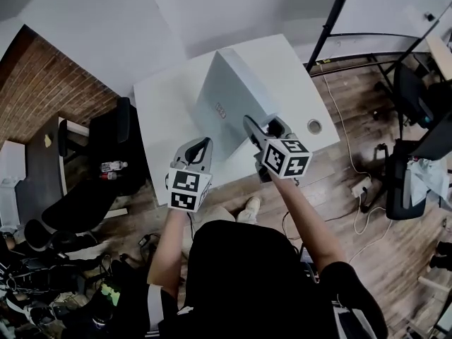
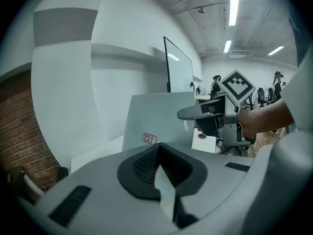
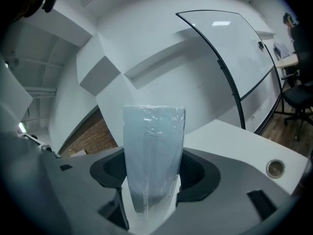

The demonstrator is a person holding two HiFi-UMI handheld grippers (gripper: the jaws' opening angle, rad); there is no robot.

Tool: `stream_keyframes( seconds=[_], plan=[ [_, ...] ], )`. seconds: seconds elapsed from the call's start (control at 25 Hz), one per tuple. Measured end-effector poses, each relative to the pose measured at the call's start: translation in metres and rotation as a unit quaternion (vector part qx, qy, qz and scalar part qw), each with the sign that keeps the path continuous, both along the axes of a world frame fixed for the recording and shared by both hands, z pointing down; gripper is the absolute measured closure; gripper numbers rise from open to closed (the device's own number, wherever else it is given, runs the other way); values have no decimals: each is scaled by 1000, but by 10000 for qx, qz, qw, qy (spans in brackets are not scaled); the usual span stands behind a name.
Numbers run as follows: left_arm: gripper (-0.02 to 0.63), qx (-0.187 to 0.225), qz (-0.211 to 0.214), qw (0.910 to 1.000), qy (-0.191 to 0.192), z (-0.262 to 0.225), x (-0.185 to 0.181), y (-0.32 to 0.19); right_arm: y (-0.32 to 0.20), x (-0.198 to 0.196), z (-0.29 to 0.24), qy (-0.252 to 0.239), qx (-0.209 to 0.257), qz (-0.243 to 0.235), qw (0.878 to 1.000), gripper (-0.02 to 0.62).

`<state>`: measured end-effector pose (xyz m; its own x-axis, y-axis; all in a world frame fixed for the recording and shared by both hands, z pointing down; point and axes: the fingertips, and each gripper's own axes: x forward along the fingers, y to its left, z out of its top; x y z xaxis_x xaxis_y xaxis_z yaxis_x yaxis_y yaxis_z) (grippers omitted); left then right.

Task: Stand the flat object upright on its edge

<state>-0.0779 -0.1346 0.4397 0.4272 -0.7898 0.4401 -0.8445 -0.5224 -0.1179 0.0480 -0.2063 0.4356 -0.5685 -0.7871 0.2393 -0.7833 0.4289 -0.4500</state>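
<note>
The flat object is a pale blue box (image 1: 229,97) wrapped in clear film, raised steeply on the white table (image 1: 162,104). My right gripper (image 1: 249,122) is shut on its near right edge. In the right gripper view that edge of the box (image 3: 154,131) rises straight up between the jaws of my right gripper (image 3: 152,173). My left gripper (image 1: 205,142) hangs shut and holds nothing, just off the box's near left corner. In the left gripper view, the shut left gripper (image 2: 160,155) points at the box's face (image 2: 161,114), which bears a small sticker (image 2: 149,138). The right gripper (image 2: 215,112) shows at the box's right side.
A round cable port (image 1: 314,126) sits in the table's right corner. Black office chairs (image 1: 106,154) stand left of the table, and more chairs and cables (image 1: 406,161) to the right. A glass board on a stand (image 2: 178,70) rises behind the table.
</note>
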Motion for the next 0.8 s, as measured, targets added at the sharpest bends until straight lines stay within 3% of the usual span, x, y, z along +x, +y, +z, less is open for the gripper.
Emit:
stream_keyframes(
  seconds=[0.4, 0.8],
  plan=[
    [594, 12, -234, 9997, -89, -2, -28, 4, -9, -22, -16, 862, 494, 45, 9950, 307],
    [592, 98, -481, 9988, -38, -10, -69, -7, -32, -58, -21, 1460, 645, 227, 9869, 307]
  ],
)
